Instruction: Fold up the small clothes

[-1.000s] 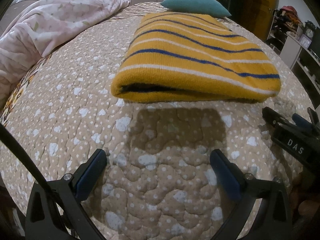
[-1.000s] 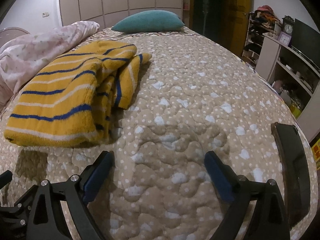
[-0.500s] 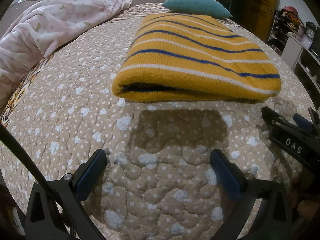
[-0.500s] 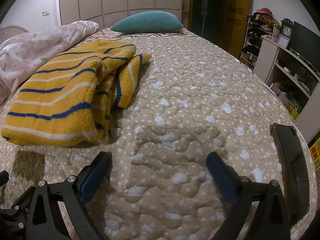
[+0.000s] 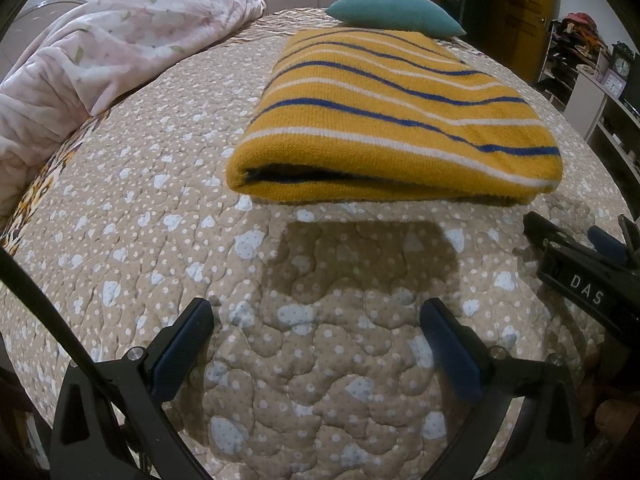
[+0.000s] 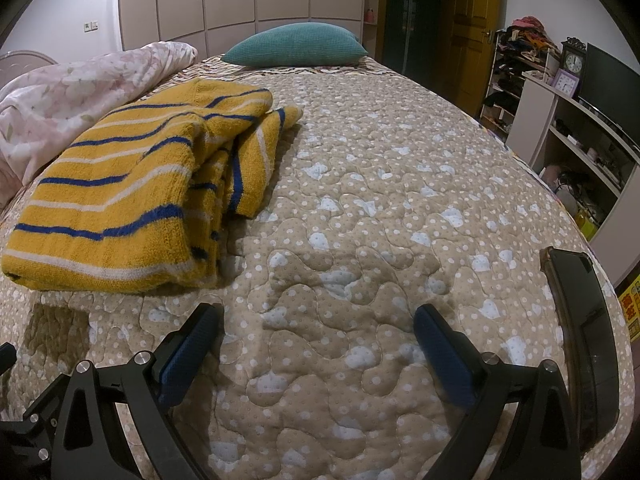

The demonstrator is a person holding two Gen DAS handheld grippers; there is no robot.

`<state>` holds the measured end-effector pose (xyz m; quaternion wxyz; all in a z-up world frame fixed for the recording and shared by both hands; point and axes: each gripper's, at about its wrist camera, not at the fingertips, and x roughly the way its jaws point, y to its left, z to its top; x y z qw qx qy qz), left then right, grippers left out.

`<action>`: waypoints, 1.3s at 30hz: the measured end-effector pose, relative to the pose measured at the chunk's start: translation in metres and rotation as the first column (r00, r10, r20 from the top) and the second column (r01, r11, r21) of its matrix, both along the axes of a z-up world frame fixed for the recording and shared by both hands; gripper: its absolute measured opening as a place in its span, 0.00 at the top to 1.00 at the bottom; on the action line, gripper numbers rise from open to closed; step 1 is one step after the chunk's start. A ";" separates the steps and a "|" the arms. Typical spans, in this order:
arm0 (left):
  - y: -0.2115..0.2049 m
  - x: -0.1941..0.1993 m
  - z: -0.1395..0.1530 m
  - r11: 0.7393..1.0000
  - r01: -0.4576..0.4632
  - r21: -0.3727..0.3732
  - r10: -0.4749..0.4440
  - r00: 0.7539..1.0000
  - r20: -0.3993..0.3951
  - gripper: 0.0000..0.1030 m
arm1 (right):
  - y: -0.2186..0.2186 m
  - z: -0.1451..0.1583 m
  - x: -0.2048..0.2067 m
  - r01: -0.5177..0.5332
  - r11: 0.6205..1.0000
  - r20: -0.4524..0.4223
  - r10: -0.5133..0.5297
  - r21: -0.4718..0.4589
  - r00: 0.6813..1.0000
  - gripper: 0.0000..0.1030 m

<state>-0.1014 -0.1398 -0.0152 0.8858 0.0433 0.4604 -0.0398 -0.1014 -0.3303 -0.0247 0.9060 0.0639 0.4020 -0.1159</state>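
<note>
A yellow knit sweater [image 5: 396,120] with blue and white stripes lies folded on the beige quilted bed [image 5: 160,216]. In the right wrist view the sweater [image 6: 132,196] lies at the left, with a folded part sticking out on its right side. My left gripper [image 5: 318,332] is open and empty, hovering over the quilt short of the sweater's near fold. My right gripper [image 6: 318,332] is open and empty, over bare quilt to the right of the sweater. The right gripper's body [image 5: 588,276] shows at the right edge of the left wrist view.
A pink floral duvet [image 5: 92,68] is bunched at the bed's left side. A teal pillow [image 6: 296,46] lies at the head of the bed. A black phone [image 6: 584,340] lies on the quilt at the right. Shelves [image 6: 572,136] with a clock stand beyond the bed's right edge.
Both grippers have drawn back slightly and lifted a little; the sweater sits a bit farther and higher in both views. The sweater has not moved. Both grippers stay open.
</note>
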 end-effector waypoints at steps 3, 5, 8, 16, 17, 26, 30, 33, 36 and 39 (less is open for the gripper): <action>-0.001 -0.001 0.000 1.000 -0.001 0.004 0.001 1.000 0.006 0.00 | 0.000 0.000 0.000 0.000 1.000 0.000 0.000 0.000 1.000 0.03; -0.001 -0.001 0.000 1.000 -0.002 0.005 0.002 1.000 0.006 0.00 | 0.000 0.000 0.000 0.000 1.000 0.000 0.000 0.000 1.000 0.03; -0.001 -0.002 0.000 1.000 -0.001 0.004 0.001 1.000 0.006 0.00 | 0.000 0.000 0.000 0.000 1.000 0.000 0.000 0.000 1.000 0.03; -0.001 -0.002 0.000 1.000 -0.001 0.003 0.001 1.000 0.008 0.00 | 0.000 0.000 0.000 0.000 1.000 0.000 0.000 -0.001 1.000 0.03; -0.001 -0.002 0.000 1.000 -0.001 0.004 0.001 1.000 0.007 0.00 | 0.000 0.000 0.000 0.000 1.000 0.000 0.000 -0.001 1.000 0.03; -0.001 -0.002 -0.001 1.000 -0.002 0.005 0.002 1.000 0.007 0.00 | 0.001 -0.001 0.000 0.000 1.000 0.002 0.000 -0.001 1.000 0.02; -0.002 -0.002 -0.001 1.000 -0.003 0.004 0.003 1.000 0.003 0.00 | -0.001 0.000 0.001 -0.001 1.000 0.011 0.001 0.005 1.000 0.02; -0.002 0.001 0.000 1.000 -0.007 0.003 0.007 1.000 -0.019 0.00 | -0.003 0.001 0.003 -0.003 1.000 0.012 0.003 0.011 1.000 0.01; -0.001 0.006 0.001 1.000 -0.015 0.003 0.015 0.999 -0.041 0.00 | -0.003 0.001 0.003 -0.004 1.000 0.014 0.004 0.013 1.000 0.01; -0.002 0.008 0.001 1.000 -0.027 0.008 0.027 0.998 -0.054 0.00 | -0.003 0.000 0.003 -0.005 1.000 0.013 0.005 0.015 1.000 0.00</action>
